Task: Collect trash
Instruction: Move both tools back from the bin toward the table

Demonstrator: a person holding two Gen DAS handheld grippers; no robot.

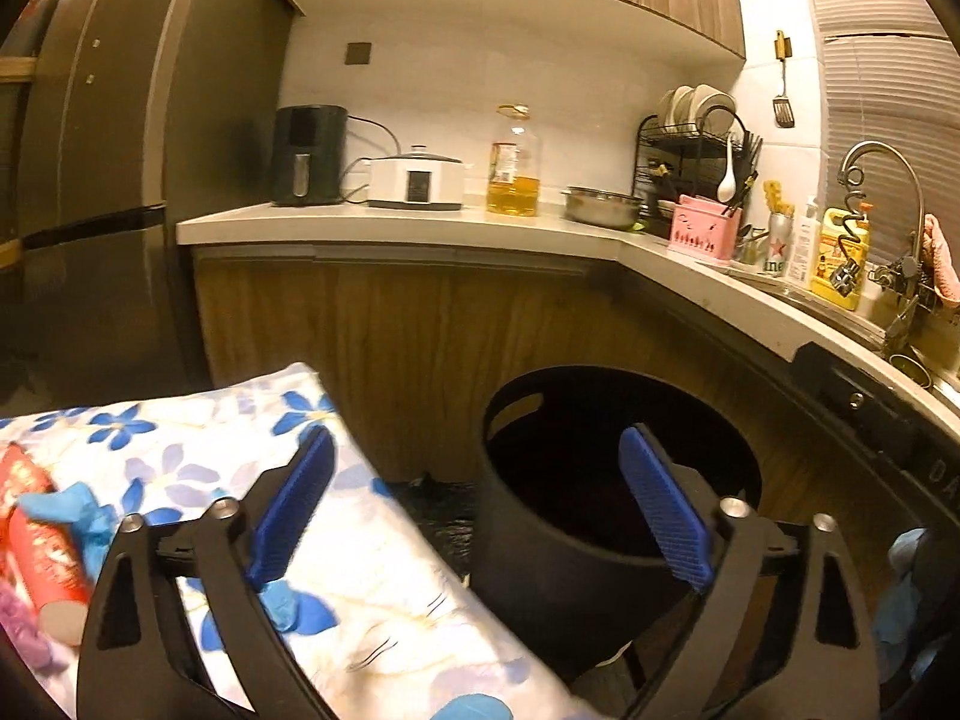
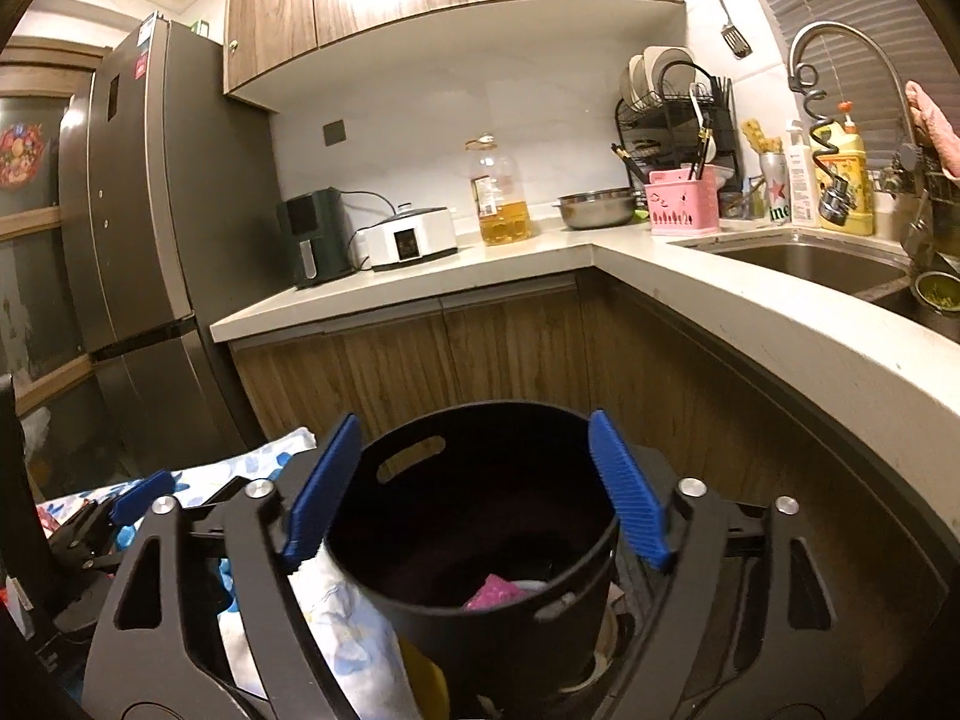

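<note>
In the left wrist view, the left gripper [image 1: 477, 501] stands with its blue ribbed pads spread wide and nothing between them. One finger [image 1: 294, 504] hangs over the white cloth with blue flowers [image 1: 372, 588] that covers a surface at the lower left; the other finger [image 1: 663, 507] shows in front of the round black plastic bin with handle slots [image 1: 540, 540], which stands on the floor just beside the cloth's edge. The bin's inside is dark here and its contents cannot be made out. On the cloth at the far left lie a red tube-shaped wrapper with a white end [image 1: 45, 564] and a crumpled blue scrap [image 1: 78, 513] touching it. Behind, a pale kitchen surface [image 1: 420, 228] carries a bottle of yellow oil [image 1: 513, 165] and a steel bowl [image 1: 603, 207].

In the right wrist view, the right gripper [image 2: 474, 486] is likewise wide open and empty, its two blue pads framing the bin's rim [image 2: 480, 414] from above on either side, not touching it. Inside the bin lie a pink crumpled piece [image 2: 495, 591] and something pale beside it. The flowered cloth [image 2: 336, 618] hangs against the bin's left wall. At the left edge the left gripper [image 2: 120, 510] shows partly, over the cloth. The steel sink [image 2: 810, 261] is sunk into the kitchen surface at the right.
</note>
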